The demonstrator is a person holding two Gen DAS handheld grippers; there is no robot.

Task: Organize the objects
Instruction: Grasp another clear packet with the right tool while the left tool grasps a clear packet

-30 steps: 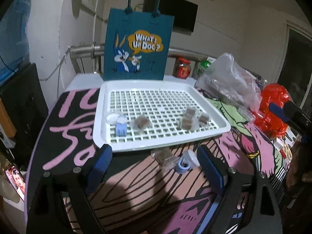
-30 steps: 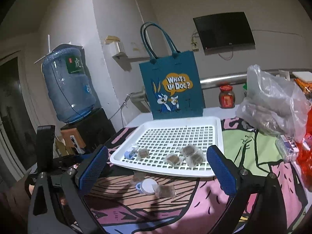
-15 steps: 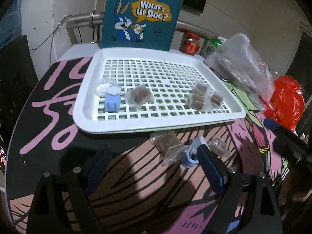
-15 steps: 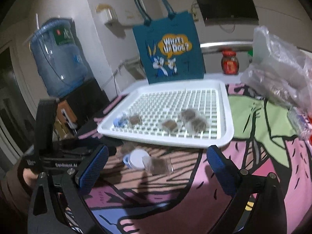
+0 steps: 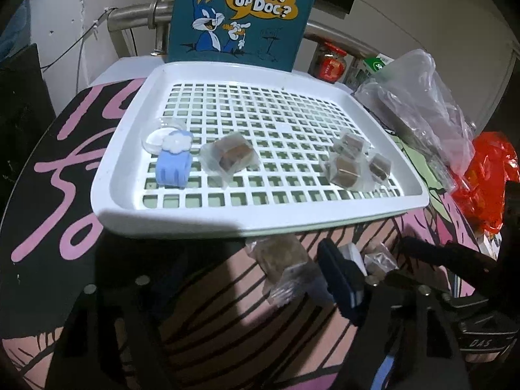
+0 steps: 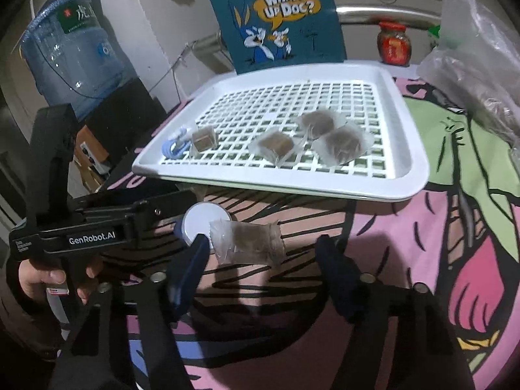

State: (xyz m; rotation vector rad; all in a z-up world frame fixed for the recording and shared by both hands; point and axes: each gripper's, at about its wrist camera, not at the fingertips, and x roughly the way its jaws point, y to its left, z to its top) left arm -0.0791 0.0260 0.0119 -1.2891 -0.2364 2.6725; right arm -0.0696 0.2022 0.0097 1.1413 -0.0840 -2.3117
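A white grid tray (image 5: 182,224) (image 6: 409,162) holds a blue clip (image 5: 172,167) (image 6: 174,144) and several wrapped brown cubes (image 5: 232,156) (image 6: 276,144). In front of the tray on the cloth lie a wrapped brown packet (image 5: 282,261), a second packet (image 6: 248,239) and a blue-and-white round clip (image 6: 203,224) between them. My left gripper (image 5: 247,269) is open low over the first packet. My right gripper (image 6: 263,253) is open, its fingers on either side of the second packet, just above the cloth.
A teal Bugs Bunny bag (image 5: 240,16) stands behind the tray. A clear plastic bag (image 5: 419,104), a red bag (image 5: 490,175) and a red jar (image 5: 330,65) are at the right. A water bottle (image 6: 71,52) stands left. The left gripper body (image 6: 97,227) reaches in beside the right one.
Both grippers have moved forward and down toward the loose items in front of the tray. The right fingers now straddle a packet. Both stay open.
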